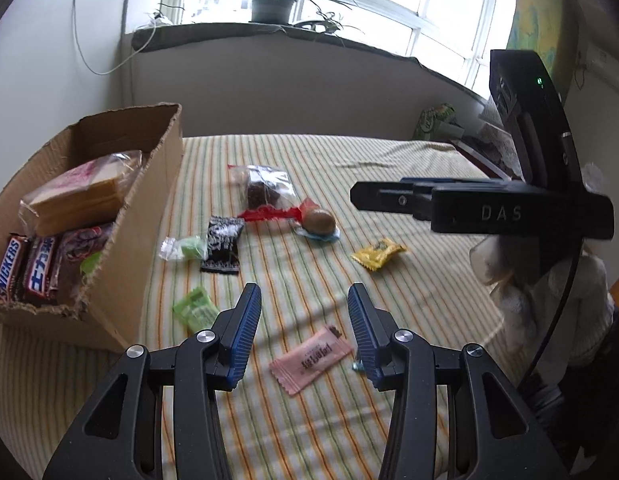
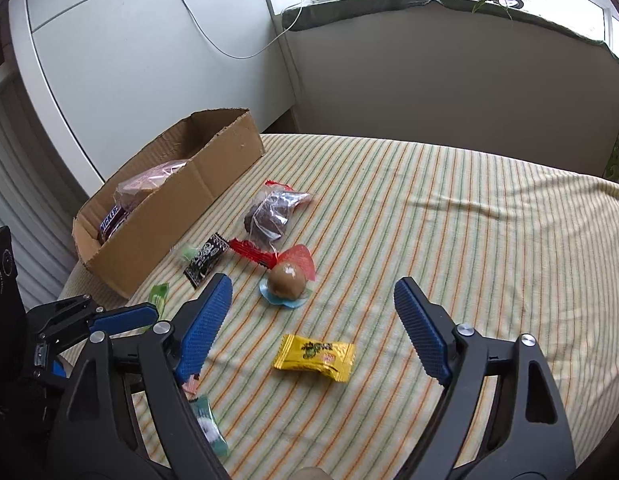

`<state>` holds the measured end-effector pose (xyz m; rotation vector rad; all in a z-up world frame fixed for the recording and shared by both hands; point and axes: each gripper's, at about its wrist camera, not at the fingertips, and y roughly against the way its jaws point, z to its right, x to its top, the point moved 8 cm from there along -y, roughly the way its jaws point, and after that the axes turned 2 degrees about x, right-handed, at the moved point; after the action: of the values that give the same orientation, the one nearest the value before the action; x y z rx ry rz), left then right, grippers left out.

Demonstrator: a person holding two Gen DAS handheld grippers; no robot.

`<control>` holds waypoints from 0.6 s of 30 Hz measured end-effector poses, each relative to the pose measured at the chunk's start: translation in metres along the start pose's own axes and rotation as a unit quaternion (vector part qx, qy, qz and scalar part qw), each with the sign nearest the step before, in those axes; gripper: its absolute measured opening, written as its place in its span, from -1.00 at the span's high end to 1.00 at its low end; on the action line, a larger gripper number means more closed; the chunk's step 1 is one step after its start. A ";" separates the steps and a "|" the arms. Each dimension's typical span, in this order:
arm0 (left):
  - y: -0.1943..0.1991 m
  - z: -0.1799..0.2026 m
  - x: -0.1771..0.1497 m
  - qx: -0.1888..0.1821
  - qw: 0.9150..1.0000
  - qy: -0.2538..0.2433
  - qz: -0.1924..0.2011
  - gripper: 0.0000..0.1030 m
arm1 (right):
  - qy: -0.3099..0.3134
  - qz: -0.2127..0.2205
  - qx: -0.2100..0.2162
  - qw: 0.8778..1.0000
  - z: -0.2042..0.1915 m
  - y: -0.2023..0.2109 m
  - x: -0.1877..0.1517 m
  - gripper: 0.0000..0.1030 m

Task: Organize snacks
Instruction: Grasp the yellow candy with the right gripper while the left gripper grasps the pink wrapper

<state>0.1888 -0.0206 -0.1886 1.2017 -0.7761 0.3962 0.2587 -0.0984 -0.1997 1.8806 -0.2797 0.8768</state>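
The snacks lie scattered on the striped cloth [image 2: 449, 216] to the right of the cardboard box [image 1: 149, 216], which is my landmark here. Inside the box I see a wrapped stack of wafers [image 1: 81, 196] and, at its near end, chocolate bars [image 1: 13, 268]. Just beside the box's near corner lies a green candy [image 1: 193, 308]. Farther from the box sit a black packet [image 1: 223, 246] with a small pale-green sweet [image 1: 181, 248] touching it on the box side, a clear bag of dark cake [image 1: 265, 190], a red wrapper [image 1: 265, 214] and a round brown sweet [image 1: 319, 220]. Well away from the box lies a yellow candy [image 2: 314, 356]. A pink packet [image 1: 311, 358] lies on the cloth between the fingers of my left gripper [image 1: 304, 332], which hovers with its jaws wide apart, holding nothing. My right gripper [image 2: 313, 330] also stands wide and empty, above the yellow candy, with the round brown sweet just beyond its fingertips. A teal-wrapped sweet [image 2: 209, 426] peeks out beside its left finger.
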 end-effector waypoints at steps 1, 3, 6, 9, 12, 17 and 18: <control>-0.001 0.002 -0.007 -0.002 1.000 -0.006 -0.008 0.15 | 0.002 -0.004 0.000 1.000 0.002 0.002 -0.004 -0.47; 0.000 0.003 -0.019 -0.002 1.000 -0.015 -0.019 0.15 | 0.007 -0.014 0.003 1.000 0.005 0.004 -0.014 -0.40; 0.007 0.003 -0.030 0.002 0.999 -0.026 -0.025 0.15 | 0.034 -0.030 -0.008 0.999 0.007 0.006 -0.027 -0.35; 0.008 0.004 -0.032 0.027 0.998 -0.041 -0.028 0.15 | 0.060 -0.035 -0.023 0.997 0.004 0.007 -0.033 -0.35; 0.003 0.002 -0.027 0.034 0.998 -0.045 -0.030 0.15 | 0.067 -0.043 -0.021 0.997 0.001 0.002 -0.035 -0.23; -0.006 -0.004 -0.020 0.050 0.997 -0.043 -0.035 0.30 | 0.081 -0.064 -0.023 0.994 -0.001 -0.010 -0.041 -0.12; -0.007 -0.006 -0.019 0.050 0.997 -0.040 -0.036 0.36 | 0.083 -0.067 -0.024 0.994 -0.001 -0.012 -0.041 -0.12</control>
<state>0.1825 -0.0146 -0.2077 1.3413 -0.7866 0.3327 0.2352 -0.0992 -0.2357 1.7485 -0.0723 0.9204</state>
